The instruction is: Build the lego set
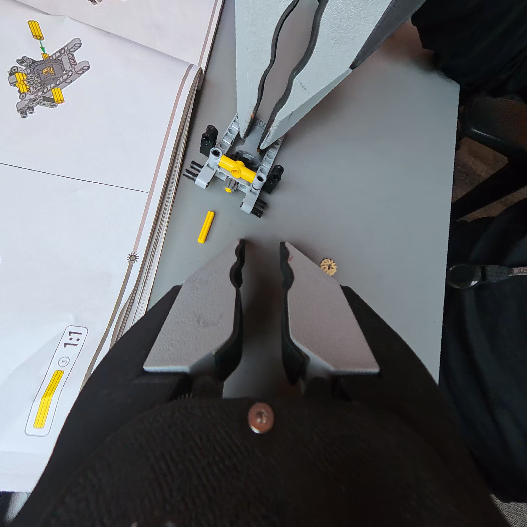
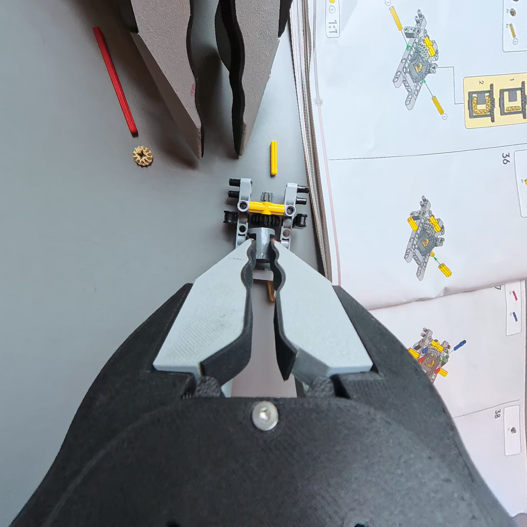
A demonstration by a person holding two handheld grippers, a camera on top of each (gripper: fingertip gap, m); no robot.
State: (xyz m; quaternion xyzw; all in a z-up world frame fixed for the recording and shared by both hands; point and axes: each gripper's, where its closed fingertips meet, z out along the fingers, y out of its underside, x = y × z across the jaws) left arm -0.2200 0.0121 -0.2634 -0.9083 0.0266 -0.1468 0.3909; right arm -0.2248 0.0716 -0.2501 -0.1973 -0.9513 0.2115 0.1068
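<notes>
A small grey lego assembly [image 1: 235, 171] with a yellow cross connector, black pins and a gear lies on the grey table. It also shows in the right wrist view [image 2: 266, 216]. My right gripper [image 2: 262, 245] is shut on the grey round part at the assembly's near end; in the left wrist view it comes in from the top [image 1: 252, 139]. My left gripper [image 1: 261, 245] is open and empty, just short of the assembly; it shows from the top in the right wrist view [image 2: 219, 155]. A loose yellow axle [image 1: 206, 226] lies between the left gripper and the assembly, also in the right wrist view [image 2: 273, 157].
An open instruction booklet [image 1: 85, 199] lies beside the assembly, also in the right wrist view [image 2: 427, 185]. A tan gear [image 1: 328, 266] lies by the left gripper's right finger, also in the right wrist view [image 2: 143, 156]. A red axle [image 2: 115, 79] lies beyond it. The table edge [image 1: 450, 228] runs at right. Spacing between my two grippers at the tips: around 7 cm. The red axle [image 2: 115, 79] is about 7 cm from my left fingertips and 15 cm from my right.
</notes>
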